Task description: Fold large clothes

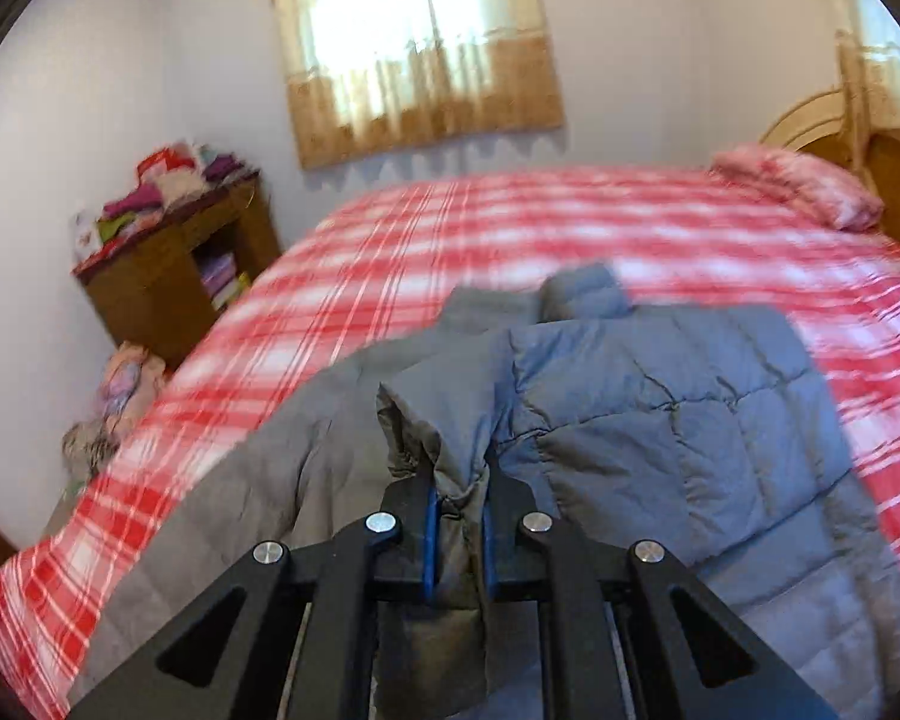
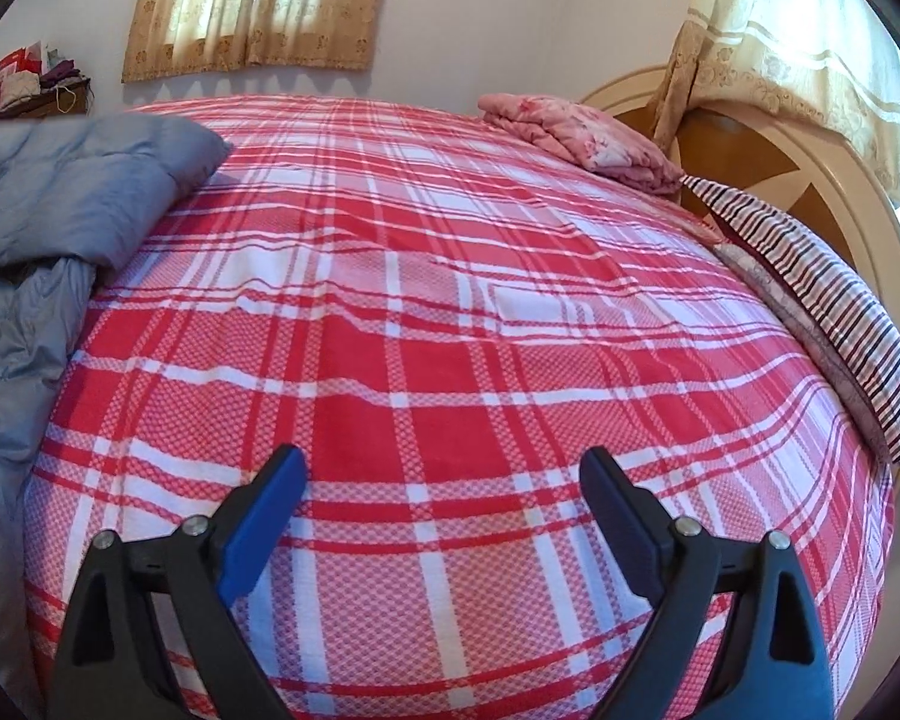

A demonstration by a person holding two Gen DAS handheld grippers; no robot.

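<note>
A large grey quilted jacket point(image 1: 660, 408) lies spread on a bed with a red and white plaid cover point(image 1: 510, 228). My left gripper point(image 1: 457, 480) is shut on a bunched sleeve end of the jacket, which sticks up between the blue pads and is lifted over the jacket's body. In the right wrist view the jacket point(image 2: 60, 192) lies at the left edge of the plaid cover point(image 2: 450, 330). My right gripper point(image 2: 444, 468) hangs open above bare plaid cover, apart from the jacket, with nothing between its fingers.
A folded pink blanket point(image 2: 576, 138) and a striped pillow point(image 2: 822, 294) lie by the wooden headboard point(image 2: 744, 156). A wooden cabinet point(image 1: 174, 264) heaped with clothes stands by the wall at left. Curtained windows point(image 1: 420, 42) are behind the bed.
</note>
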